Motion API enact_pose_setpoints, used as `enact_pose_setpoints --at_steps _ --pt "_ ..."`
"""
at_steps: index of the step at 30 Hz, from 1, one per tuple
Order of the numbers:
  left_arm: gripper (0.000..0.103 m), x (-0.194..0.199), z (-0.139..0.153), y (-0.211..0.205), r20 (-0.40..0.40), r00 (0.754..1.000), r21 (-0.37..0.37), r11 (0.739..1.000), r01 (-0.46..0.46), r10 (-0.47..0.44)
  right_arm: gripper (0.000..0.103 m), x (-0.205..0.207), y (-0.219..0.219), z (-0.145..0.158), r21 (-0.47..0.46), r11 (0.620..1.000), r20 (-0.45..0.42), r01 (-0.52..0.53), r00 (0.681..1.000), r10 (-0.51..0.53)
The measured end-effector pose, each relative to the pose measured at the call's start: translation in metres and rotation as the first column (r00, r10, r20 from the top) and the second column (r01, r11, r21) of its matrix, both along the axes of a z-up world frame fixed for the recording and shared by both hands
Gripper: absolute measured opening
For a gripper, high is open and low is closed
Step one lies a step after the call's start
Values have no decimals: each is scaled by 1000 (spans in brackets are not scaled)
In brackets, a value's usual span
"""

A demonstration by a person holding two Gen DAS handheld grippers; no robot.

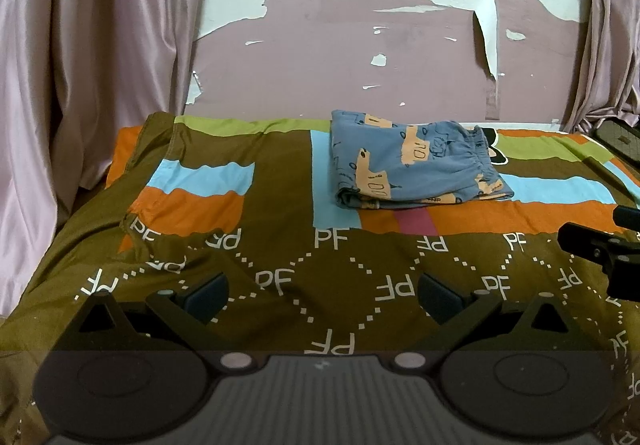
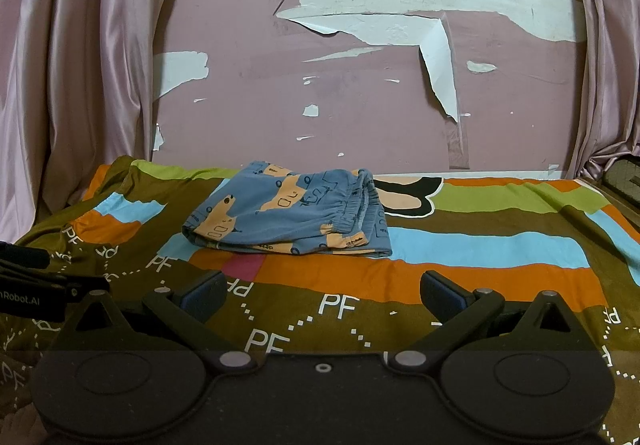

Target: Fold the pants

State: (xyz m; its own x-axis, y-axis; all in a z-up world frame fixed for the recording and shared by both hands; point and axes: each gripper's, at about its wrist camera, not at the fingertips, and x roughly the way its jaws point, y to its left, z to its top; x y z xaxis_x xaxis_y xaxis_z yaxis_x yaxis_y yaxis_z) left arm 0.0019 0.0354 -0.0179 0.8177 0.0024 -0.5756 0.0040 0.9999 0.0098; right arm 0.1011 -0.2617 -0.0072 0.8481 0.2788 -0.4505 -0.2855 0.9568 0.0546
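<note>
While both tools hang back, the fold looks done.
Left gripper (image 1: 322,295): jaws wide apart, holding nothing, low at 6 o'clock, clear of cloth.
Pants (image 1: 412,161): compact folded bundle on the bedspread (image 1: 240,213), toward 1 o'clock, waistband right.
Right gripper (image 2: 322,295): spread wide, empty, pants (image 2: 288,217) at 12 o'clock.

Folded pants (image 1: 416,161) on patterned bedsheet (image 1: 248,245).

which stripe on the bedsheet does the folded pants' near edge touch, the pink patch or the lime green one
The pink patch: the folded pants end right above it, while the lime green stripe lies off to their right.
</note>
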Motion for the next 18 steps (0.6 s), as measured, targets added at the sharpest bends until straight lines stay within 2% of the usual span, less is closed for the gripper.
enact_pose_setpoints --at_steps 18 --pt "103 -1 0 -3 -2 1000 21 1000 7 -7 102 0 1 -1 -3 1000 2 0 1000 0"
